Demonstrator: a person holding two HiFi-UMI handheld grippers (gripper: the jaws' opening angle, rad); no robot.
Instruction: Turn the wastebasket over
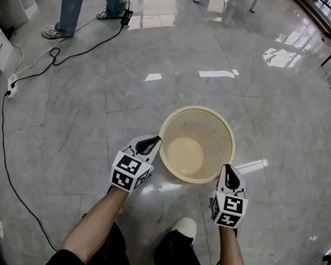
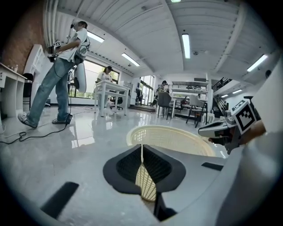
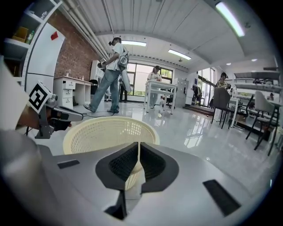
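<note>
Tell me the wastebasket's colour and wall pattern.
Pale cream-yellow wastebasket, fine mesh walls, solid base; clearest in the head view.

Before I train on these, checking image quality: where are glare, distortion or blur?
Head view: white glare patches on the glossy floor beyond the wastebasket, edges bowed. Left gripper view: heavy fisheye, black corners, wastebasket sharp. Right gripper view: same fisheye and corners, no blur.

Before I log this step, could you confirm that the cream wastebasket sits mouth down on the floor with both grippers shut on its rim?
Not quite: the wastebasket stands mouth up, and the head view looks straight into it to its inside bottom. The rest holds: the left gripper and the right gripper are shut on its rim, at opposite sides.
</note>
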